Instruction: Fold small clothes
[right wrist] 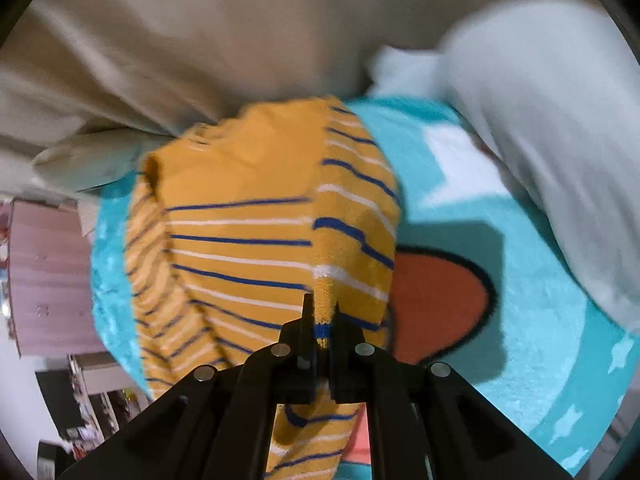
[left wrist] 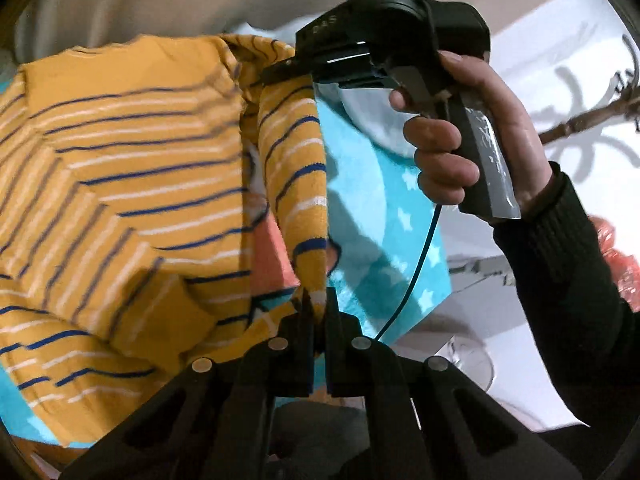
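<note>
A mustard-yellow garment (left wrist: 132, 184) with blue and white stripes lies partly spread over a turquoise blanket (left wrist: 376, 208). My left gripper (left wrist: 318, 300) is shut on one edge of the garment and lifts it. In the left wrist view my right gripper (left wrist: 286, 70), held by a person's hand (left wrist: 460, 140), is shut on the far end of the same raised edge, which hangs taut between the two. In the right wrist view my right gripper (right wrist: 322, 312) pinches a fold of the garment (right wrist: 248, 216), lifted above the blanket (right wrist: 532, 320).
A white pillow or cloth (right wrist: 540, 120) lies at the blanket's far right. Beige bedding (right wrist: 200, 40) fills the background. The blanket shows an orange shape with a black outline (right wrist: 436, 300). A wooden cabinet (right wrist: 48, 272) stands at left, and a thin cable (left wrist: 416, 276) hangs from the right gripper.
</note>
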Demonstrator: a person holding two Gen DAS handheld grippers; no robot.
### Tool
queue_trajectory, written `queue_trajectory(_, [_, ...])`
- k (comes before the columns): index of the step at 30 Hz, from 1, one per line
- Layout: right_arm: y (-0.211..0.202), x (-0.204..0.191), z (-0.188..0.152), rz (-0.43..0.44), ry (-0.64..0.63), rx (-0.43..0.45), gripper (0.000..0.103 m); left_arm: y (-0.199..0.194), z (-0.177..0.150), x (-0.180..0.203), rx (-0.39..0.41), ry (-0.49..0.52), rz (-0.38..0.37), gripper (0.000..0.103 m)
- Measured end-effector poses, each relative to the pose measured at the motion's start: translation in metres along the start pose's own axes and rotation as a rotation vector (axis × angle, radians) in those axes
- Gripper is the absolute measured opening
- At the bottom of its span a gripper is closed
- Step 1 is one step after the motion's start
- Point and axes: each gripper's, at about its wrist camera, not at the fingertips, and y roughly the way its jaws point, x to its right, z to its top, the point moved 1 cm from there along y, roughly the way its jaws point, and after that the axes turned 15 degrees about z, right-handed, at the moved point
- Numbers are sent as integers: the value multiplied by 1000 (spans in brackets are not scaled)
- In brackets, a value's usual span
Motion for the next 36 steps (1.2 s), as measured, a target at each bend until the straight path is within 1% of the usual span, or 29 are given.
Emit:
queue_trajectory(2, [5,-31,9,14,-51,-12,5,-12,4,-19,7,-37,6,3])
queue_trajectory(3, [13,-47,13,28,-70,-23,5,-21,3,-37,10,-66,1,3])
queue_trajectory(5, [35,-75,19,54,-100,-46,5,-28,-1,-68,8,-109,29,3])
queue_trajectory(6, [48,-87,21,60,-117,-60,5,-29,-1,-78,4,-117,46,3])
queue_trajectory(8, [88,-102,24,68,-119,-112,7,-24,-5,-109,-17,-143,82,3])
queue_trajectory(9, [109,-106,25,70,-115,-138,7,-15,-8,-131,-38,-171,81,3])
queue_trajectory(10, [127,-109,25,62,-111,-149,7,-8,-9,-145,-51,-192,87,5])
queue_trajectory(11, [146,-107,26,47,-103,-153,15,0,-11,-162,-64,-221,119,7])
queue_trajectory(12, [163,-104,27,54,-87,-162,36,10,-14,-185,-79,-262,147,14])
queue_trajectory(13, [177,-99,28,73,-62,-176,46,16,-16,-197,-89,-279,139,20])
queue_trajectory(14, [186,-94,29,80,-17,-182,52,19,-18,-209,-109,-296,137,21])
queue_trajectory(15, [186,-91,29,85,2,-172,53,19,-18,-219,-117,-309,136,23])
queue_trajectory(16, [180,-90,29,100,8,-159,56,17,-18,-224,-111,-309,136,34])
queue_trajectory(17, [169,-90,28,113,5,-139,64,14,-18,-229,-101,-309,137,42])
queue_trajectory(18, [154,-90,26,111,1,-103,70,10,-16,-235,-92,-314,140,54])
queue_trajectory(19, [140,-87,22,105,1,-68,70,7,-15,-240,-85,-315,132,56])
queue_trajectory(21, [109,-73,12,88,21,14,70,6,-12,-249,-94,-306,116,56])
queue_trajectory(23, [92,-54,-1,11,77,67,70,8,-6,-250,-109,-293,93,56])
queue_trajectory(24, [89,-44,-7,-20,104,81,67,8,-2,-249,-109,-276,80,56])
queue_trajectory(25, [89,-33,-14,-27,137,90,63,8,5,-244,-106,-249,74,56])
queue_trajectory(26, [91,-23,-20,-21,183,87,58,8,11,-239,-101,-224,60,56])
queue_trajectory(27, [96,-14,-26,-3,234,80,56,10,15,-232,-99,-208,51,56])
queue_trajectory(28, [102,-9,-30,11,270,79,56,11,22,-228,-101,-177,59,56])
queue_trajectory(30, [115,0,-38,4,331,87,53,25,35,-217,-138,-108,141,56])
queue_trajectory(31, [116,8,-37,8,355,96,50,32,38,-215,-154,-89,166,52])
queue_trajectory(32, [121,10,-37,23,377,112,48,40,39,-214,-163,-82,176,47])
queue_trajectory(34, [124,12,-32,7,390,163,37,54,42,-217,-200,-90,154,13])
queue_trajectory(35, [122,11,-29,-7,393,179,14,57,43,-222,-219,-104,134,8])
queue_trajectory(36, [117,12,-27,-2,404,183,6,53,43,-228,-224,-120,91,4])
